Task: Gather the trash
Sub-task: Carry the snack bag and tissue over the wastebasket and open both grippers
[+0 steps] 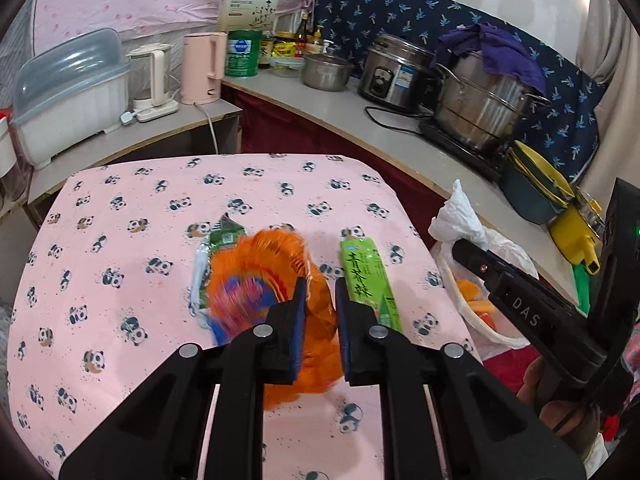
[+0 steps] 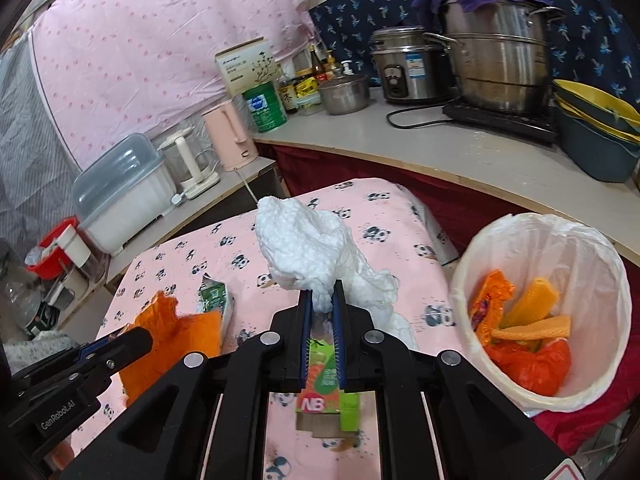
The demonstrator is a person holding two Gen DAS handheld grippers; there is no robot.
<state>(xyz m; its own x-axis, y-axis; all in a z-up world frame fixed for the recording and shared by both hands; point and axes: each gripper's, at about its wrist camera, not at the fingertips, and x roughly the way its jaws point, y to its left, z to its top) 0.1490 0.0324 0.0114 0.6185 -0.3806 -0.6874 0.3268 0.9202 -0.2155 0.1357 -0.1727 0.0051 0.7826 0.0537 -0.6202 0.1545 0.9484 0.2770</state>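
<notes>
**Both grippers holding trash above the panda-cloth counter**

The right gripper (image 2: 321,300) is clenched on a crumpled white tissue (image 2: 308,240) at frame centre, left of the lined bin (image 2: 600,248) at the right edge. The left gripper (image 1: 320,300) grasps an orange wrapper (image 1: 276,276), blurred, at centre. A green carton (image 1: 368,280) lies on the counter (image 1: 120,240) just right of it, and a green packet (image 1: 224,236) lies behind the wrapper.

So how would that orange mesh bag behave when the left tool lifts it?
The orange mesh bag looks crumpled and floppy, so it would likely sag from the left tool. Probably light. Its open netting might snag the green wrapper beside it.
</notes>
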